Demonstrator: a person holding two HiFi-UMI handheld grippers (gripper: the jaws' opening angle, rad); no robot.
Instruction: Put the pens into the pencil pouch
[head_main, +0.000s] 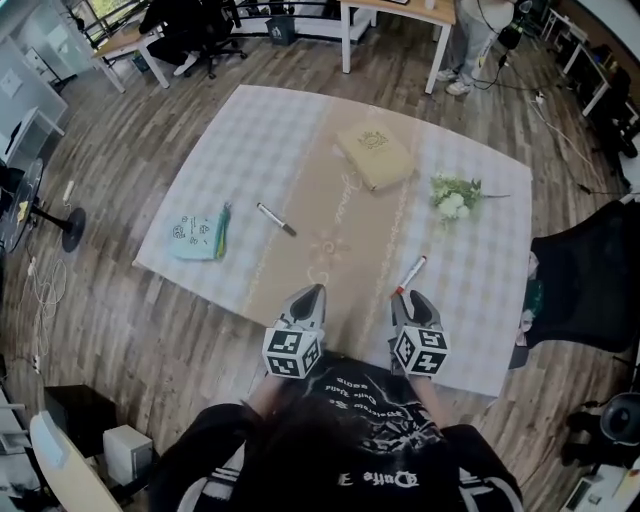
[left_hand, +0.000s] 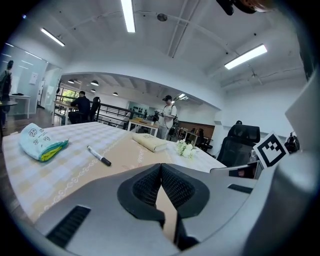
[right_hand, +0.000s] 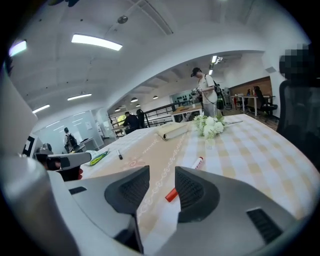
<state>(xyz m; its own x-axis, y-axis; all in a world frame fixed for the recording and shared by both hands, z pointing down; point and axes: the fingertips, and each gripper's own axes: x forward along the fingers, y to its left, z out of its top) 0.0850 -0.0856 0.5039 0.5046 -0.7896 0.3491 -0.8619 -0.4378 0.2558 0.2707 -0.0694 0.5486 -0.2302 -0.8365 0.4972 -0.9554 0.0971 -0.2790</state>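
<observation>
A red-and-white marker lies on the checked tablecloth, just ahead of my right gripper. That gripper is open, and in the right gripper view the marker has its red end close before the gap, untouched. My left gripper is shut and empty, over the table's near edge. A white pen with a black cap lies ahead to the left. A tan pouch sits at the far middle. A teal pouch with green pens beside it is at the left.
A bunch of white flowers lies right of the tan pouch. A black office chair stands against the table's right side. Desks and people are beyond the far edge. A beige runner runs down the table's middle.
</observation>
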